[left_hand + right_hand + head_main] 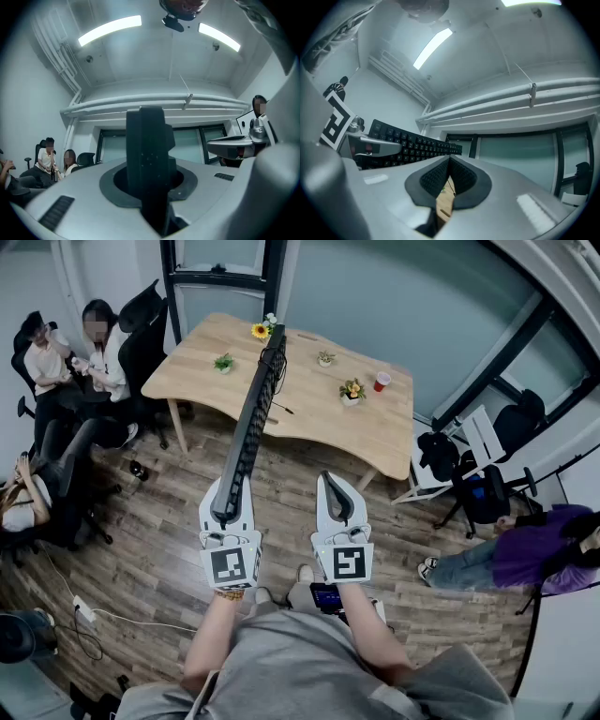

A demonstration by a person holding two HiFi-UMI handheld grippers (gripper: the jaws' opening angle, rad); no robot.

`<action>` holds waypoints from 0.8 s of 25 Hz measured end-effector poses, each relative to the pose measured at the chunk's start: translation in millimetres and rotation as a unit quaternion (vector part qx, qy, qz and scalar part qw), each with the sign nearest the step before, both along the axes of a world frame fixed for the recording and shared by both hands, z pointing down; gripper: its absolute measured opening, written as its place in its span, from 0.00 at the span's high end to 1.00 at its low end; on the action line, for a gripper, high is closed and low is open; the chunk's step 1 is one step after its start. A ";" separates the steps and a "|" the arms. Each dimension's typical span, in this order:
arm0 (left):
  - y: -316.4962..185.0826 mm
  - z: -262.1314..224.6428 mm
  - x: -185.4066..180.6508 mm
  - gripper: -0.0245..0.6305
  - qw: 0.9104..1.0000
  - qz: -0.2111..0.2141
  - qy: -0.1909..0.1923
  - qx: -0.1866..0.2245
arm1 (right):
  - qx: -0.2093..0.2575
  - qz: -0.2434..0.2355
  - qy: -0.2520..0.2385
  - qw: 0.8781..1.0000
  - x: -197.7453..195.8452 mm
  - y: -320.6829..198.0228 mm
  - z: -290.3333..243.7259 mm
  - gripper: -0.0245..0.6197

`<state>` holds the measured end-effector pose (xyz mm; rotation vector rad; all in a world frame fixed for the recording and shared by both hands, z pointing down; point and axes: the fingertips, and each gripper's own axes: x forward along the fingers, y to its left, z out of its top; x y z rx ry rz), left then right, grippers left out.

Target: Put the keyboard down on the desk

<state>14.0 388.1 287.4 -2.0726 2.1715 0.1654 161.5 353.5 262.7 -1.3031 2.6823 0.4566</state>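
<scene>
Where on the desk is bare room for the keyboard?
On the desk, the near right part between flower pot, red cup and edge is bare; so is the left corner beside the green plant. Around the sunflower it is crowded.

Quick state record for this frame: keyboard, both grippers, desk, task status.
keyboard: black, held on edge in the air, far end toward the desk
left gripper: shut on the keyboard's near end
right gripper: shut, empty
desk: wooden; small plants and red cup on it
task status: keyboard not yet put down
</scene>
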 end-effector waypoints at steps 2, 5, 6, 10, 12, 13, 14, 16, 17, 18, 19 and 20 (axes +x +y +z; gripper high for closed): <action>0.6 -0.8 -3.6 0.82 1.000 0.001 0.000 0.001 | -0.004 0.003 -0.002 1.000 0.8 0.2 2.7 0.95; -1.0 -0.5 -6.5 0.82 1.000 0.000 -0.003 0.001 | -0.005 0.003 -0.008 1.000 -0.4 -0.9 -0.4 0.94; -2.4 0.6 -6.6 0.82 1.000 0.000 -0.003 0.000 | -0.005 0.001 -0.009 1.000 -0.9 -1.7 1.0 0.94; -14.5 6.2 -5.1 0.82 1.000 0.001 -0.006 -0.007 | -0.022 -0.002 -0.003 1.000 0.9 -15.0 17.3 0.94; -24.1 6.7 -5.4 0.82 1.000 0.000 -0.010 -0.012 | -0.032 -0.003 -0.006 0.999 0.7 -26.1 22.2 0.94; -29.9 5.9 -5.6 0.82 1.000 0.000 -0.013 -0.015 | -0.036 -0.003 -0.008 0.999 0.2 -32.5 23.4 0.94; -36.5 4.9 -5.7 0.82 1.000 0.001 -0.016 -0.017 | -0.039 -0.004 -0.013 0.999 -0.5 -39.6 23.9 0.94; -52.0 6.3 -6.4 0.82 1.000 0.001 -0.019 -0.023 | -0.043 -0.006 -0.017 0.999 -0.7 -56.3 26.4 0.94; -61.0 8.6 -7.0 0.82 0.999 0.000 -0.020 -0.025 | -0.045 -0.006 -0.017 0.999 -0.3 -66.1 28.9 0.94; -70.7 10.6 -7.8 0.82 0.999 0.000 -0.021 -0.026 | -0.047 -0.006 -0.020 0.999 -0.5 -76.9 30.9 0.94; -80.8 11.7 -8.3 0.82 0.999 -0.001 -0.022 -0.027 | -0.049 -0.007 -0.024 0.998 -1.3 -88.0 31.9 0.94; -90.8 11.9 -8.1 0.82 0.999 -0.001 -0.023 -0.029 | -0.051 -0.009 -0.028 0.998 -2.2 -98.8 32.0 0.94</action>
